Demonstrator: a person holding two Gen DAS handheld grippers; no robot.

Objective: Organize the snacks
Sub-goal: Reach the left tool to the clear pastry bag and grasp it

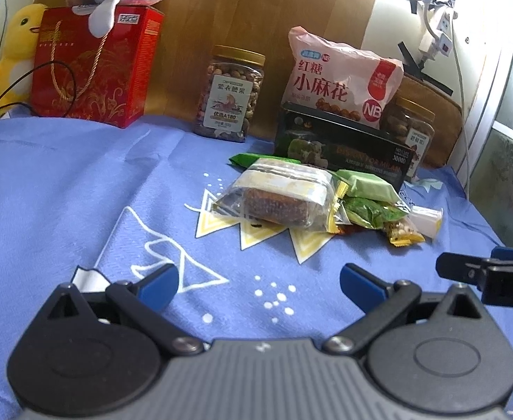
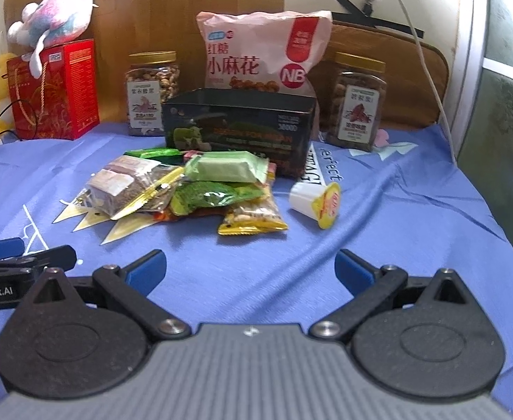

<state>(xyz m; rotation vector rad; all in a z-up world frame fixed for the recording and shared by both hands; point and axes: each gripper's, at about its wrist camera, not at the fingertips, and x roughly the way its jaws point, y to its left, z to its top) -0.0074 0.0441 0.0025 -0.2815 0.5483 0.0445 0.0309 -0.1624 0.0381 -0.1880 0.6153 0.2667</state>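
The left gripper (image 1: pixel 259 285) is seen low in the frame, its blue fingers (image 1: pixel 158 285) spread wide above a blue cloth (image 1: pixel 63 189). A pile of wrapped snacks (image 1: pixel 291 199) is seen at centre, before a black box (image 1: pixel 340 140). A red gift box (image 1: pixel 91 66) is placed upper left

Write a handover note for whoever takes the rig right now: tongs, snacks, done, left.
Left tongs: open, empty, hovering over the blue printed cloth.
Right tongs: open, empty, beside the left.
Snacks: loose pile of small wrapped packets in front of the open black rectangular box; white jelly cup with yellow lid lies tipped to the pile's right, apart.
Done: nothing visibly packed; box interior not visible.
Left: likely move the packets and cup into the box.
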